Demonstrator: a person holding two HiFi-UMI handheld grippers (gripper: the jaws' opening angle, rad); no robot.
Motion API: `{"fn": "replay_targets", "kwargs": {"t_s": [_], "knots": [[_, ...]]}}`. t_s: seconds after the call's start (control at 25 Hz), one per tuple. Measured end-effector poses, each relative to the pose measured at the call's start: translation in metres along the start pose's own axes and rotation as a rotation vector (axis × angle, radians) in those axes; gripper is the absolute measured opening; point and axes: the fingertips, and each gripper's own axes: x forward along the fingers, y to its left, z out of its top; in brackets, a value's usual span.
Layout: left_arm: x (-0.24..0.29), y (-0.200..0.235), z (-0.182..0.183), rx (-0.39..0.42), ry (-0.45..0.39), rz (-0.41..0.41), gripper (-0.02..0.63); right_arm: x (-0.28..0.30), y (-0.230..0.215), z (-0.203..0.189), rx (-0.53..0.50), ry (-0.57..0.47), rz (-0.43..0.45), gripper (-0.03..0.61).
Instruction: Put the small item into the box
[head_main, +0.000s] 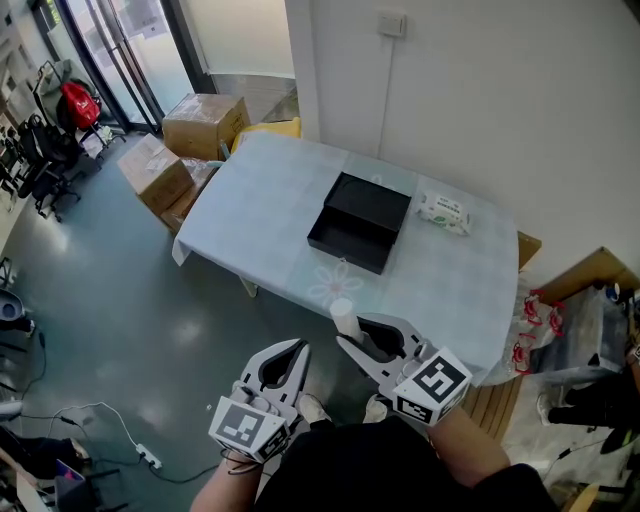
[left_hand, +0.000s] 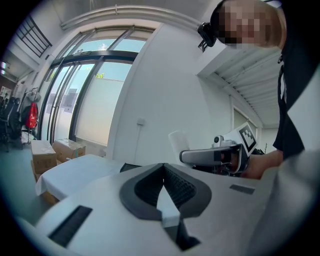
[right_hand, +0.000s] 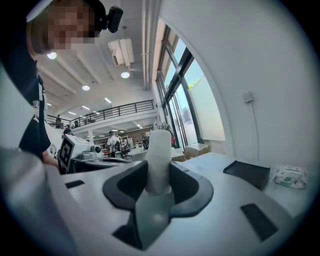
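Observation:
A small white cylinder (head_main: 343, 316) (right_hand: 159, 160) stands upright between the jaws of my right gripper (head_main: 357, 338) (right_hand: 159, 186), which is shut on it, held in the air short of the table's near edge. The open black box (head_main: 360, 221) (right_hand: 249, 173) lies in the middle of the pale blue table (head_main: 270, 200), well ahead of both grippers. My left gripper (head_main: 288, 362) (left_hand: 164, 186) hangs lower left of the right one, its jaws together with nothing between them. The left gripper view also shows the cylinder (left_hand: 179, 141) in the right gripper (left_hand: 212, 156).
A white packet of wipes (head_main: 443, 212) (right_hand: 290, 176) lies to the right of the box. Cardboard boxes (head_main: 180, 145) stand on the floor beyond the table's far left corner. A wall runs behind the table. Bags and clutter (head_main: 570, 335) sit at the right.

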Motion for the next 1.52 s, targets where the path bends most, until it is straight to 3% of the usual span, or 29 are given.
{"fn": "replay_targets", "kwargs": {"t_s": [0.64, 0.92, 1.52], "knots": [[-0.039, 0.063, 0.002, 0.035, 0.008, -0.029, 0.009, 0.069, 0.033, -0.002, 0.009, -0.020, -0.019, 0.138], [-0.046, 0.067, 0.001, 0.024, 0.012, -0.036, 0.009, 0.077, 0.037, -0.003, 0.005, -0.016, -0.023, 0.138], [0.021, 0.071, 0.006, 0.040, 0.034, -0.011, 0.008, 0.079, -0.037, 0.008, 0.003, 0.010, -0.012, 0.138]]}}
